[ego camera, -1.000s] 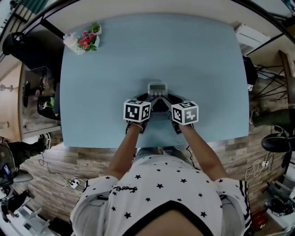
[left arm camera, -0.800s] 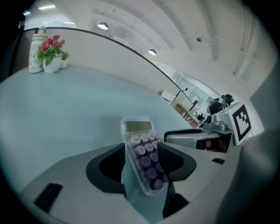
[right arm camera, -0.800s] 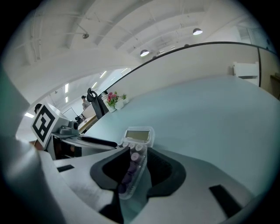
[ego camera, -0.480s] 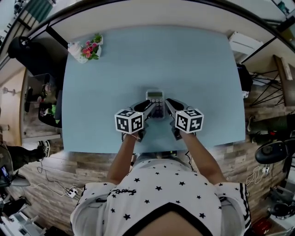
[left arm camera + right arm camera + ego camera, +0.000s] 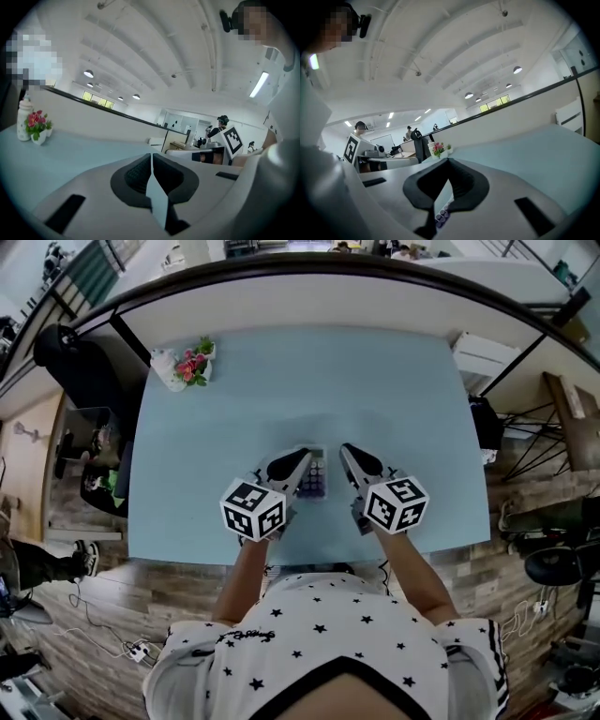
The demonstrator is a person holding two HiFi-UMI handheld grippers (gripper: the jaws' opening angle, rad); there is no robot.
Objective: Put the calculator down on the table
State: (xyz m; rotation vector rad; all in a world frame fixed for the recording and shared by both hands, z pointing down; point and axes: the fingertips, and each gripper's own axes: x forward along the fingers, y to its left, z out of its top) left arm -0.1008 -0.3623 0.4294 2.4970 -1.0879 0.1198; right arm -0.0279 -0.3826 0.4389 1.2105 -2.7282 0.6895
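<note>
The grey calculator (image 5: 314, 476) with purple keys lies flat on the pale blue table (image 5: 375, 390), near the front edge. Both grippers hang above the table, one on each side of it, and neither touches it. My left gripper (image 5: 304, 456) is shut with its dark pads (image 5: 140, 173) pressed together and nothing between them. My right gripper (image 5: 345, 450) is likewise shut on nothing. In the right gripper view, the calculator's keys (image 5: 442, 216) show through the slit under the closed right gripper (image 5: 447, 161). The left gripper view shows only table beyond the left gripper (image 5: 151, 157).
A small white vase of pink flowers (image 5: 187, 365) stands at the table's far left corner. A dark chair (image 5: 80, 357) sits off the left edge. A white unit (image 5: 483, 357) is beyond the right edge. People stand far back in the room (image 5: 361, 126).
Both grippers were open around the calculator on the table. They have let go of it, risen well above the table, tilted up towards level, and closed their jaws.
</note>
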